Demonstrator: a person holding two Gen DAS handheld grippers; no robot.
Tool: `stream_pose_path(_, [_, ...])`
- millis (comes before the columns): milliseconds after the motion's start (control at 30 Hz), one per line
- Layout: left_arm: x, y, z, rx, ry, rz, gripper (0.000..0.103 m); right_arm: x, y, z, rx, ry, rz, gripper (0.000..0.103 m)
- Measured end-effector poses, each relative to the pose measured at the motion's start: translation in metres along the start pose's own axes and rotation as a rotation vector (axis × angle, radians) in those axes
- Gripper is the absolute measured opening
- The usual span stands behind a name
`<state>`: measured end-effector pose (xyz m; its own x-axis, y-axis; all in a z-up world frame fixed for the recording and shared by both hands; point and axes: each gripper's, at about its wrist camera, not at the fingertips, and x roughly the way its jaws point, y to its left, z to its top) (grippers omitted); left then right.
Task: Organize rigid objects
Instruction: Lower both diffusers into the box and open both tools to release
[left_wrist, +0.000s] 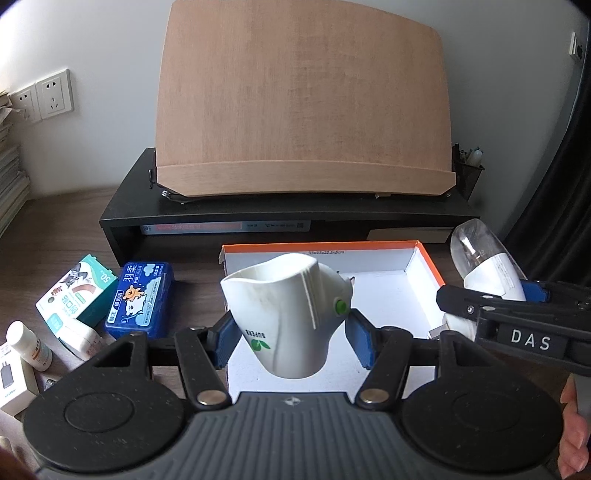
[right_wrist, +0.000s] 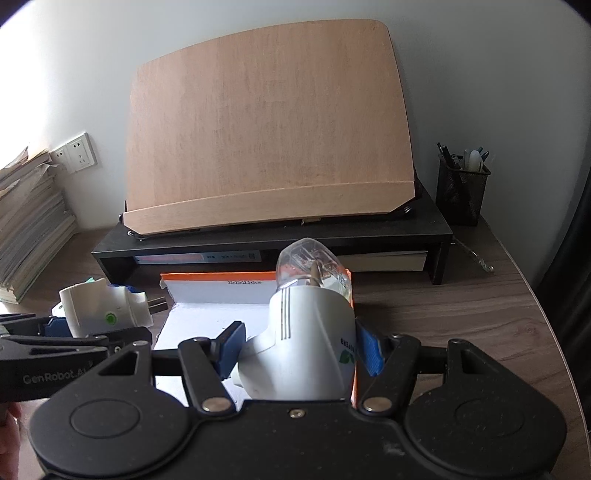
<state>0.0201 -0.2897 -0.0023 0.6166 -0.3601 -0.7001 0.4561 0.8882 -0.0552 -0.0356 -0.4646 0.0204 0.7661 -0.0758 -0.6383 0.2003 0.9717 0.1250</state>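
My left gripper is shut on a white plug-in device with a green button, held above the open orange-rimmed white box. It also shows at the left of the right wrist view, prongs pointing right. My right gripper is shut on a second white plug-in device with a clear bottle on top, held over the box's right side. That gripper and device show at the right of the left wrist view.
A wooden book stand sits on a black desk riser behind the box. Left of the box lie a blue tissue box, a green-white carton, a small bottle. A mesh pen holder stands back right.
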Motion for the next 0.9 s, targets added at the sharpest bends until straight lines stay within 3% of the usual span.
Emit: stream_pose_path(900, [0.014, 0.005, 0.000, 0.004, 0.027, 0.006, 0.063, 0.031, 0.013, 0.007, -0.049, 0.056, -0.008, 0.077])
